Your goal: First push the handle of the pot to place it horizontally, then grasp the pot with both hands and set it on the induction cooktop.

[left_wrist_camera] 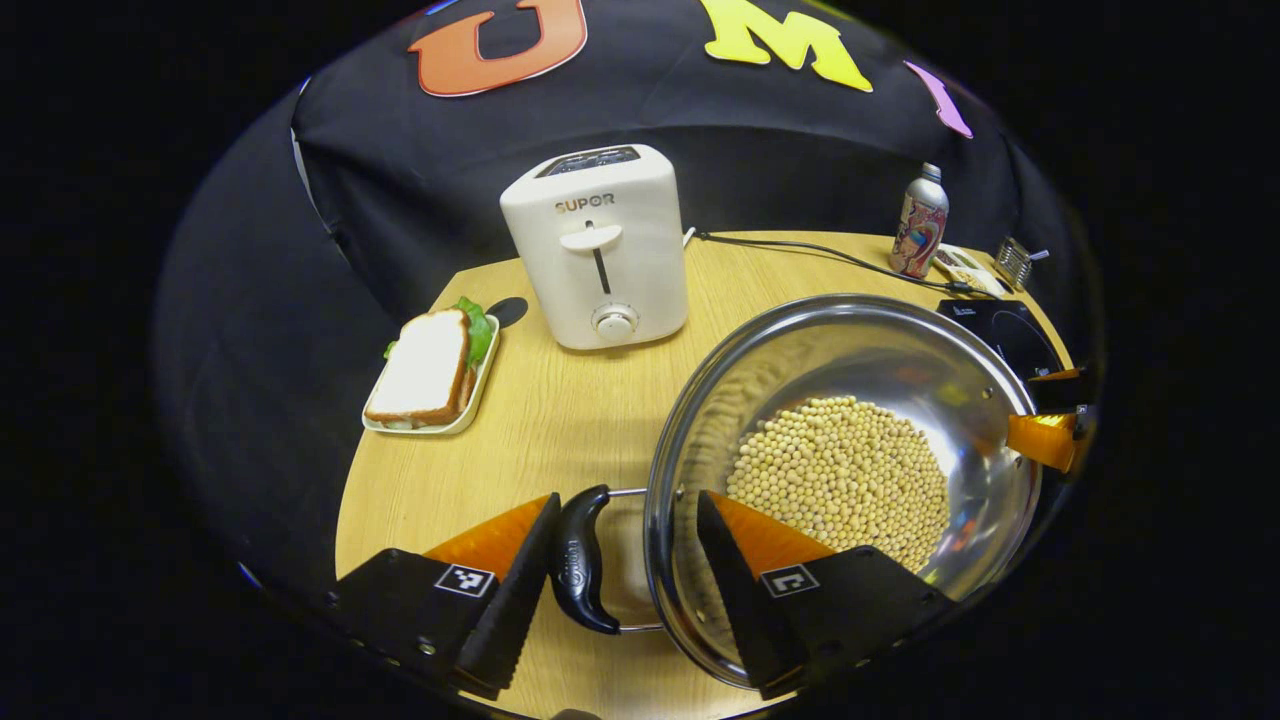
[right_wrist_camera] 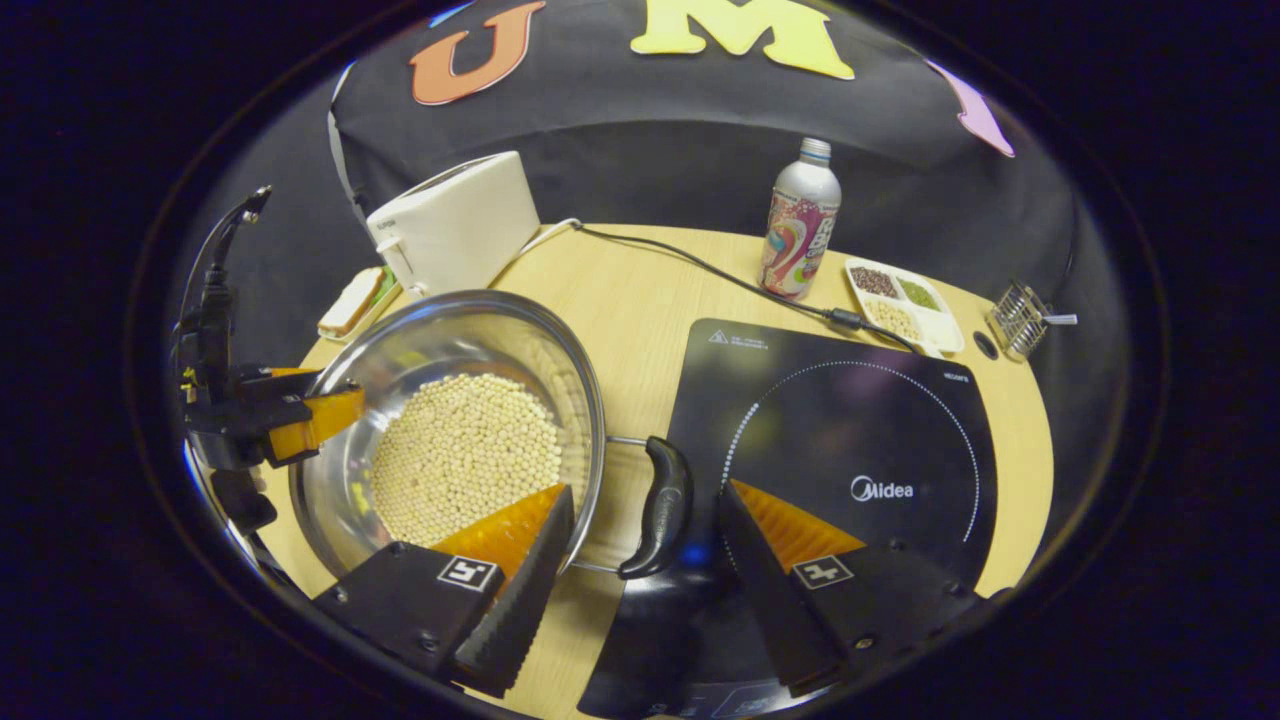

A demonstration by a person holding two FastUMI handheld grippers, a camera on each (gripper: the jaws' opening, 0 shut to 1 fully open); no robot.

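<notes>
Near the middle of the round wooden table [right_wrist_camera: 640,270] sits the steel pot [right_wrist_camera: 400,350], its bottom covered with pale beans [right_wrist_camera: 465,450]; it rests on the wood just beside the left edge of the black induction cooktop [right_wrist_camera: 850,420], not yet on it. Each side handle lies level, which suits a grasp from both sides; the right handle [right_wrist_camera: 660,505] reaches over the cooktop's near left corner, the left handle [left_wrist_camera: 580,560] points toward the table's near edge. Left gripper [left_wrist_camera: 625,560] stands wide open, one finger outside the handle, the other inside the pot's rim, so closing would pinch handle and wall together; nothing is gripped yet. Right gripper [right_wrist_camera: 645,545] is likewise spread, straddling its handle, one finger over the beans, the other above the cooktop; it holds nothing. Both seem placed for a matched two-sided lift, judging by the task. Behind the pot, toward the far left edge, stands a white toaster [left_wrist_camera: 600,245]; a sandwich on a small tray [left_wrist_camera: 430,370] lies at the left edge. A cable [right_wrist_camera: 700,265] runs across the far side to the cooktop, passing a bottle [right_wrist_camera: 800,225]; a divided dish [right_wrist_camera: 900,300] sits at the far right edge.
</notes>
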